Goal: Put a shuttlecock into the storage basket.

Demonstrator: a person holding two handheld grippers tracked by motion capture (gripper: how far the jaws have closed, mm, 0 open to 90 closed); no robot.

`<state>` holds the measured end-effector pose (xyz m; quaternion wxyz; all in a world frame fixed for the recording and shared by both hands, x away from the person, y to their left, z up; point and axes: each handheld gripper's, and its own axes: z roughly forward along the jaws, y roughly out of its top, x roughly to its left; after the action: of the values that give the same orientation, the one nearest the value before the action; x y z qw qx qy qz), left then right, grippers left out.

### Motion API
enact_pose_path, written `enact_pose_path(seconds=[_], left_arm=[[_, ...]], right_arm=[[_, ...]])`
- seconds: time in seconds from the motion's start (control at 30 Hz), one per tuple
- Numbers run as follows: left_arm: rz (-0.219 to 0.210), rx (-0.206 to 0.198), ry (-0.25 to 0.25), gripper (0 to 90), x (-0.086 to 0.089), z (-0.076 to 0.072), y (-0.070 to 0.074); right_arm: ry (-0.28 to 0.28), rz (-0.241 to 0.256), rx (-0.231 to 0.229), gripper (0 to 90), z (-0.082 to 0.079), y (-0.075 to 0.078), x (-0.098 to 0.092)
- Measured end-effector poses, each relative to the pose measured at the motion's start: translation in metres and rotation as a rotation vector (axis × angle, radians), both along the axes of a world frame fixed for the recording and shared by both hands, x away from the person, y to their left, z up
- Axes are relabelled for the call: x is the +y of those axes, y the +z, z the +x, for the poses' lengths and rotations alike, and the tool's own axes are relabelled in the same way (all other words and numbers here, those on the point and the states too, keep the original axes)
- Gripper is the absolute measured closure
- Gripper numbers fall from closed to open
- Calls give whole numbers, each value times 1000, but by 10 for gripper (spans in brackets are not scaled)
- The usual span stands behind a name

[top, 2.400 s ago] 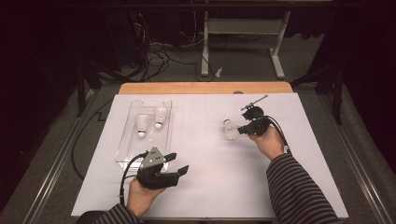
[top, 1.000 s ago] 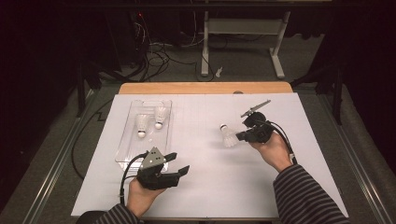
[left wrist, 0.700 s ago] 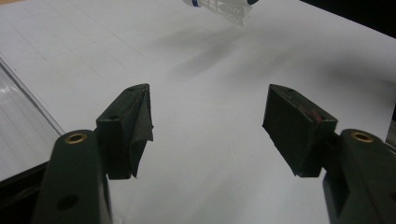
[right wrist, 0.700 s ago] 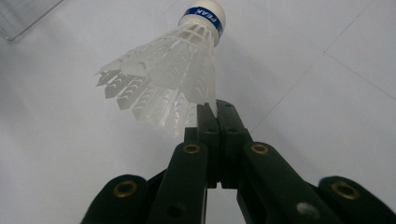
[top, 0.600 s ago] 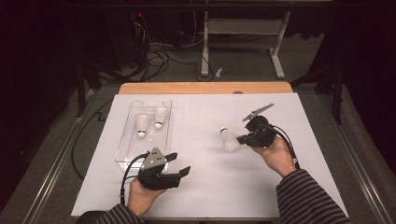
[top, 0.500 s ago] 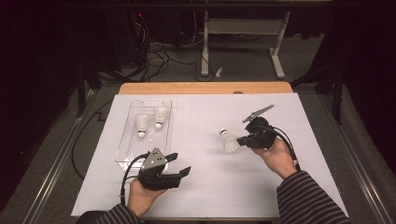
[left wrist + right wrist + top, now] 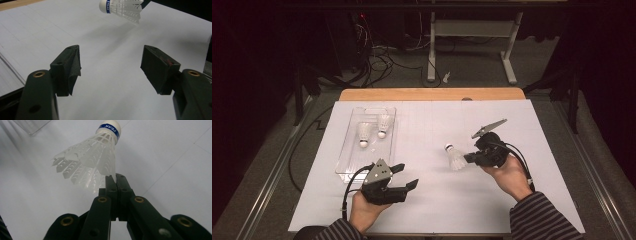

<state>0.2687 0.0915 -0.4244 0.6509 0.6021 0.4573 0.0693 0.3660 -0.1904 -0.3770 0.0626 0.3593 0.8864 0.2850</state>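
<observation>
A white plastic shuttlecock [image 7: 455, 158] with a blue band hangs just above the white sheet, right of centre. My right gripper [image 7: 470, 159] is shut on the rim of its skirt, and the cork points away up-left. In the right gripper view the shuttlecock [image 7: 92, 162] fans out from my right gripper [image 7: 115, 178], whose jaws are pressed together on the skirt edge. My left gripper [image 7: 408, 176] rests near the front edge, open, with nothing between its jaws. From the left gripper view the held shuttlecock [image 7: 122, 8] shows beyond my open left gripper [image 7: 111, 62].
A clear plastic tray [image 7: 349, 162] lies at the left of the sheet and holds two more shuttlecocks [image 7: 364, 135] [image 7: 383, 125]. The white sheet [image 7: 432, 200] covers a wooden table [image 7: 412, 94]. Beyond it are cables and a metal stand [image 7: 472, 35] on the floor.
My right gripper has carried the shuttlecock toward the front of the table and slightly right, lifting it off the sheet. The left gripper has stayed put.
</observation>
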Motion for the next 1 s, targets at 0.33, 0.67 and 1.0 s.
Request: enact_pose_path(seconds=[0.33,0.67,1.0], left_arm=[[-16,25,16,339,-2,1,2],[-19,27,22,346,-2,2,4],[-16,19,15,358,-4,2,8]], right_arm=[[26,13,0,900,-11,-4,6],[40,15,0,900,-17,-8,11],[56,20,6,900,-19,-13,18]])
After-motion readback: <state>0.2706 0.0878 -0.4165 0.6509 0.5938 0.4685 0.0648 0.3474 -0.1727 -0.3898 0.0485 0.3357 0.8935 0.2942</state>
